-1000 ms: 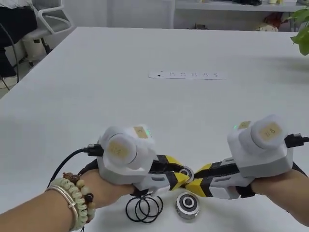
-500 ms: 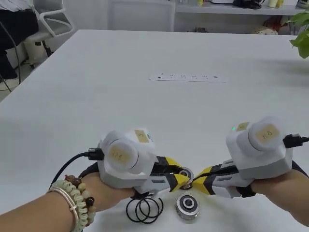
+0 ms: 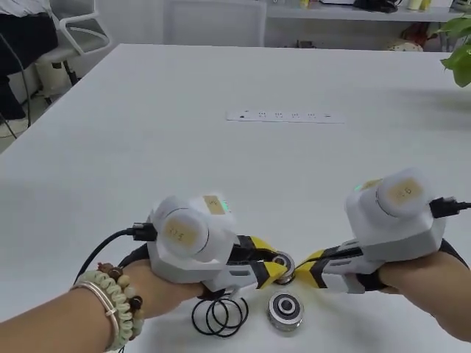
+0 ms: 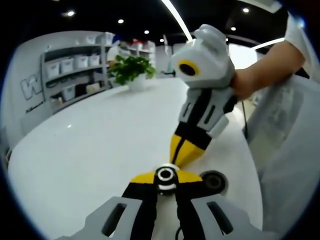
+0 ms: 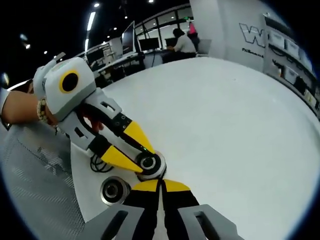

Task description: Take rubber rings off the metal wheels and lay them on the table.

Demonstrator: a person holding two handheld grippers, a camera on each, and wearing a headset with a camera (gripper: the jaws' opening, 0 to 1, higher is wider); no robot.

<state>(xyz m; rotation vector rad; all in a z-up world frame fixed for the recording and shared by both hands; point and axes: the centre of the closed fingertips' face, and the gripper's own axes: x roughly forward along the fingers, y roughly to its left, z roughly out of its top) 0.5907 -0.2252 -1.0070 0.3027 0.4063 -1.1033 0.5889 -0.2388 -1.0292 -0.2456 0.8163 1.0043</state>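
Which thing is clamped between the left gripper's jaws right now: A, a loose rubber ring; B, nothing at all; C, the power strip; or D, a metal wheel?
D: in the left gripper view the left gripper is shut on a metal wheel between its yellow tips, while the loose rubber rings lie on the table.

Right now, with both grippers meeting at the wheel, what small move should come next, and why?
Probably draw the right gripper back to peel: the left gripper clamps the metal wheel, and the right jaws are shut at its rim.
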